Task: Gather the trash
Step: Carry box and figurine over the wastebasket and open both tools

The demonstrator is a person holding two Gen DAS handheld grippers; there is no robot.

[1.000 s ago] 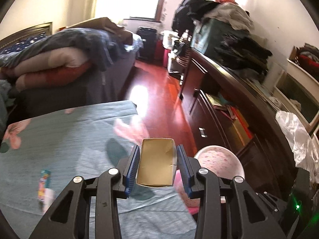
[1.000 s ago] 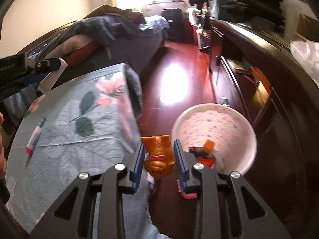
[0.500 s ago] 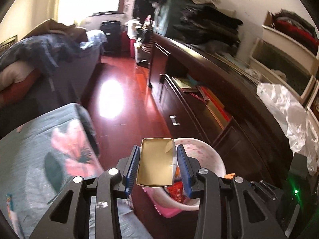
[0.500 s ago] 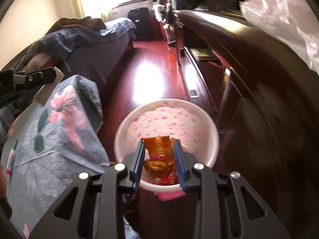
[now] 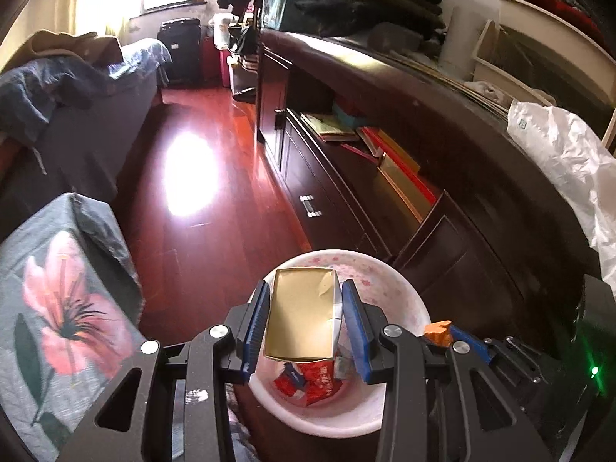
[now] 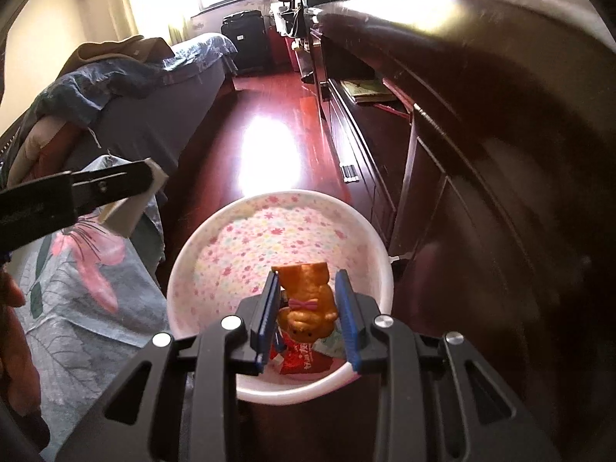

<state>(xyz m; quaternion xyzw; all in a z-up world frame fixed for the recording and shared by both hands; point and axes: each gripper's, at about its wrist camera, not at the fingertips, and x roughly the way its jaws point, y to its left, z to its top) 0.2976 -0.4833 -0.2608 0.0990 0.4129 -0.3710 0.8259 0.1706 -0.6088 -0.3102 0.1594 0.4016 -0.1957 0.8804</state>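
Observation:
My left gripper (image 5: 304, 296) is shut on an open brown cardboard box (image 5: 300, 319) and holds it over the white flowered trash bin (image 5: 408, 308). Red wrappers (image 5: 315, 379) lie in the bin's bottom. My right gripper (image 6: 308, 288) is shut on an orange bear-shaped wrapper (image 6: 306, 300) and holds it over the same bin (image 6: 269, 231). The right gripper's orange wrapper also shows in the left wrist view (image 5: 437, 333). The left gripper's arm with the box (image 6: 127, 211) shows at the left of the right wrist view.
A table with a grey flowered cloth (image 5: 57, 308) stands left of the bin. A dark wooden cabinet (image 5: 442, 177) with open shelves runs along the right. A white plastic bag (image 5: 562, 154) lies on it. A bed (image 5: 77, 88) stands at far left across the red wooden floor (image 5: 215, 208).
Both grippers have moved right, off the table, and now hang over the trash bin. Each still holds its item.

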